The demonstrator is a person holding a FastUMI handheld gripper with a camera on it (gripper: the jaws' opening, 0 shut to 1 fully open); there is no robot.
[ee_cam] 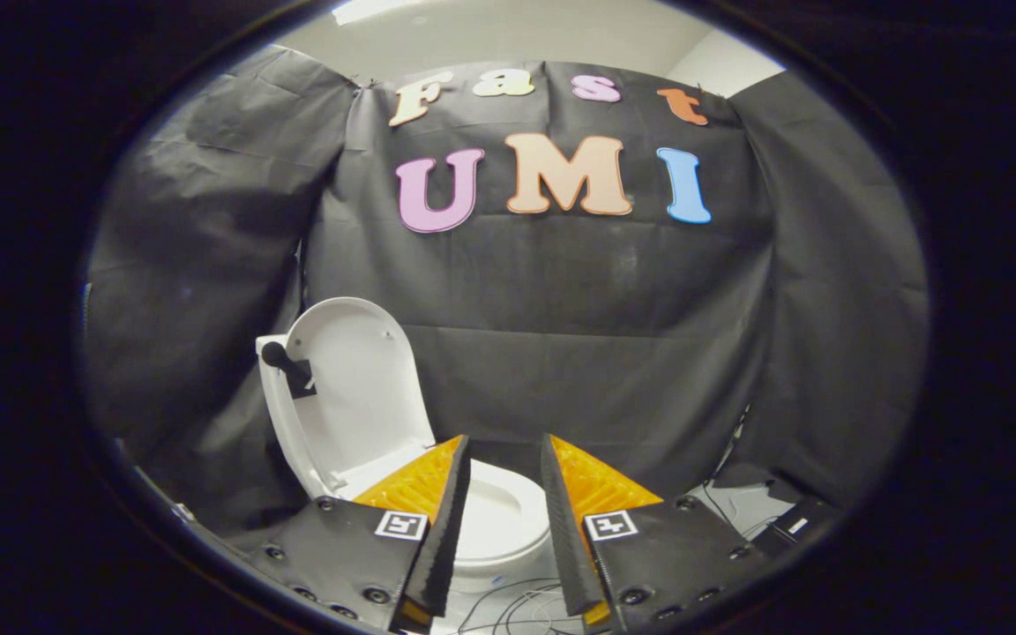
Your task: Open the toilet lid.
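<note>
A white toilet stands on the floor ahead of me, to the left. Its lid (358, 388) is raised upright, leaning back against the tank, with a dark handle-like part (287, 363) on its left side. The seat and bowl rim (501, 516) lie flat below, seen through the gap between my fingers. My gripper (504, 454) is open, with nothing between its fingers, and it hovers above and in front of the bowl without touching it.
Black cloth walls close the booth behind and on both sides of the toilet. Thin cables (517, 604) run across the pale floor below the bowl. A dark box (795, 525) with a cable sits on the floor to the right.
</note>
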